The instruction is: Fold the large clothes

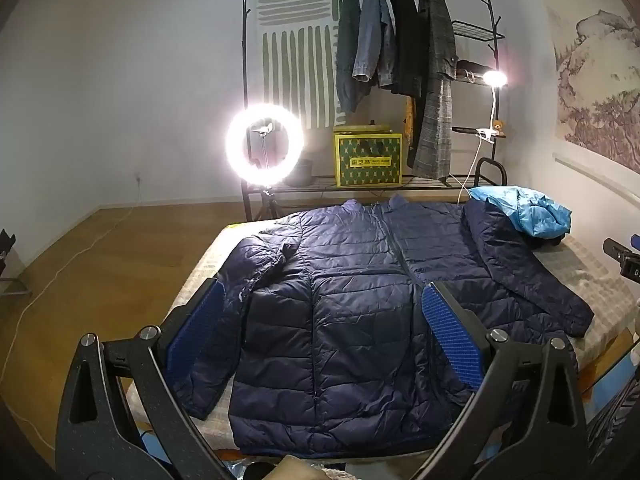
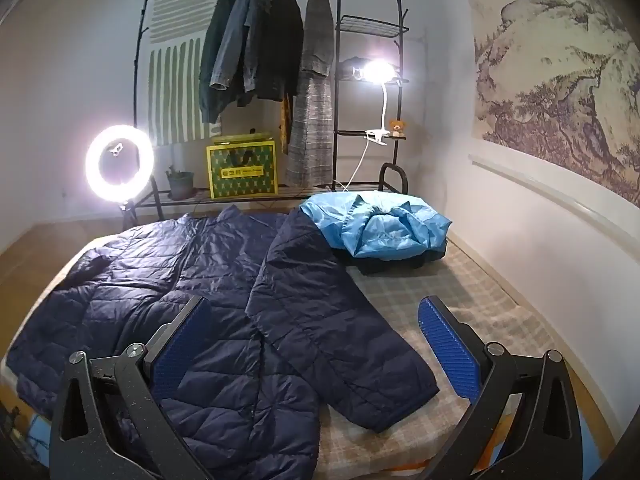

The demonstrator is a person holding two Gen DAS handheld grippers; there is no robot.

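Nearest, the left gripper (image 1: 322, 316) hangs above the near half of the navy jacket (image 1: 360, 320), its jaws spread wide with nothing between them. The right gripper (image 2: 314, 332) is just as wide apart and empty, poised over the jacket's right sleeve (image 2: 340, 344) and the bare checked cover beside it.

The jacket lies flat and front up on the bed (image 2: 480, 304), hem toward the cameras, collar toward the far edge. Its left sleeve (image 1: 216, 320) runs along the bed's left edge, bent at the elbow. The right sleeve slants out across the cover, its cuff near the bed's near edge. To the right of that sleeve the cover is bare up to the wall.

At the far right corner a light blue jacket (image 2: 384, 224) sits crumpled on something dark, touching the navy jacket's shoulder.

Left of the bed is open wooden floor (image 1: 100, 248). Beyond the far edge stand a ring light (image 1: 264, 148) and a clothes rack (image 1: 400, 40) with hanging coats.
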